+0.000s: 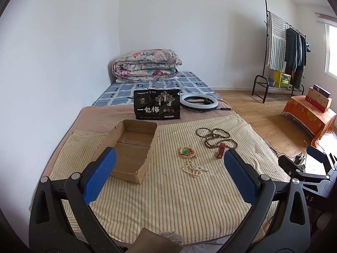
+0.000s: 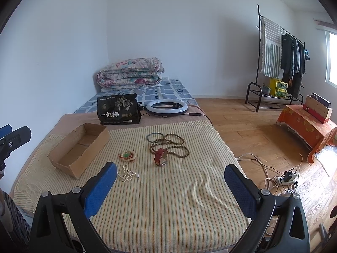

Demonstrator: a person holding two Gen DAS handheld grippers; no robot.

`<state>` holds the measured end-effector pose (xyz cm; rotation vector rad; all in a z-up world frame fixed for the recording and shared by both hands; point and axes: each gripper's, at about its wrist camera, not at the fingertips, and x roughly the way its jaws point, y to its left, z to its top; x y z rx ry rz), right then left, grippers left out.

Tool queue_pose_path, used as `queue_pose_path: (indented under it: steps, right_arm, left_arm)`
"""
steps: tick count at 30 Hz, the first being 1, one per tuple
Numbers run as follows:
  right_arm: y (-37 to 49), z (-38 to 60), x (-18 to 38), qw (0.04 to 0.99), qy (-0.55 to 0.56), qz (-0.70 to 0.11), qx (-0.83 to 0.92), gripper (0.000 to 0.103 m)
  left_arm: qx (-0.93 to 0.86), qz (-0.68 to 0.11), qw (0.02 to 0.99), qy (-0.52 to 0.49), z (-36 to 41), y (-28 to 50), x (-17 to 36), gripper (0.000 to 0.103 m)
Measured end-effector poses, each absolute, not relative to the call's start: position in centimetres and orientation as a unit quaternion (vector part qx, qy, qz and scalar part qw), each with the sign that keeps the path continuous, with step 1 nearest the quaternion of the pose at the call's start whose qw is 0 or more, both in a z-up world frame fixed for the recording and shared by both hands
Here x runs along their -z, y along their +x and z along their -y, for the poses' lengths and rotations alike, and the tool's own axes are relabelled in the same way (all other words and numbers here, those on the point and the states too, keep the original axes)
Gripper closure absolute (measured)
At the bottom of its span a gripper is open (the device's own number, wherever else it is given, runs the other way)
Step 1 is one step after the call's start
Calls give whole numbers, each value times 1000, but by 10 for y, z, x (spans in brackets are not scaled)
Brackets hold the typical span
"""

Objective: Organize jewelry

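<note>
The near half of the striped blanket (image 2: 168,206) lies bare, wide enough for either gripper to come in low from the front. The cardboard box (image 1: 134,147) stands open-topped at the left, its walls the only raised barrier there — entry is from above. To its right the jewelry sits apart in small heaps: pearl strand (image 1: 194,168), green-beaded bracelet (image 1: 187,152), red watch (image 2: 161,157) upright against the brown bead necklace (image 2: 170,145), with bare cloth between most. Behind, the black bag (image 1: 157,104) and ring light (image 1: 199,102) close off the far edge.
</note>
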<state>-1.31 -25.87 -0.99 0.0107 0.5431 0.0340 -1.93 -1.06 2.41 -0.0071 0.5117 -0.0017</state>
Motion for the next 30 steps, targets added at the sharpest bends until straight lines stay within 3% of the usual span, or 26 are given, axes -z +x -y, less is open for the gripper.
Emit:
queue_pose_path:
  steps: [21, 30]
  right_arm:
    - [-24, 287, -49, 967, 29, -250, 32, 0]
    - [40, 302, -19, 950, 70, -302, -32, 7]
  left_arm:
    - [36, -237, 971, 18, -13, 7, -53, 0]
    - [84, -274, 958, -17, -31, 50, -34, 0]
